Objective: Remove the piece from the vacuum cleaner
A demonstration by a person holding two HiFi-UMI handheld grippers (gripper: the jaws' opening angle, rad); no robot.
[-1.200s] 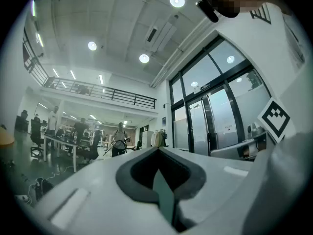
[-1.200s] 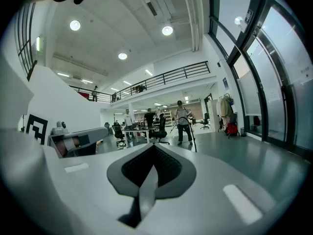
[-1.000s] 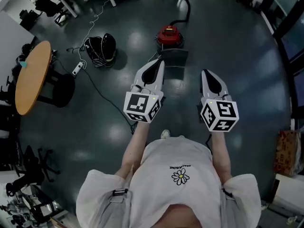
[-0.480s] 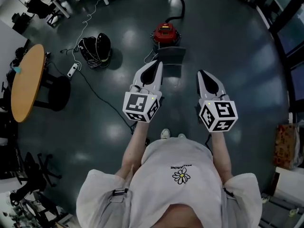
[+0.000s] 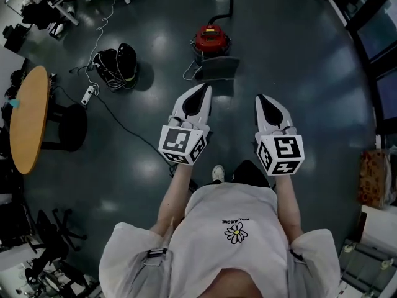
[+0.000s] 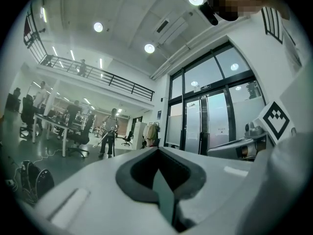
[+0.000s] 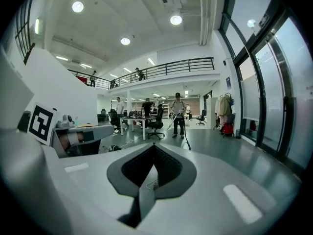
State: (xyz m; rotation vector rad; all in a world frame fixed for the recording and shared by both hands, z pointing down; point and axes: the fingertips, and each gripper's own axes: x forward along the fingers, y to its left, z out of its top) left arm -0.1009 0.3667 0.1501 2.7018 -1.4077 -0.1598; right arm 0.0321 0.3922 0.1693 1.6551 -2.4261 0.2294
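- Head view: the red vacuum cleaner is seen on the floor well ahead of the left gripper and the right gripper.
- Left gripper view: the jaws are pressed together and empty. Unless they are opened, the piece would likely be knocked rather than gripped.
- Right gripper view: these jaws are likewise closed on nothing.

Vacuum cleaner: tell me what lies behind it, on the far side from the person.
A black hose leaves the vacuum cleaner and curves away over the floor to the top edge, where its far end is cut off. Where it joins the body cannot be made out.
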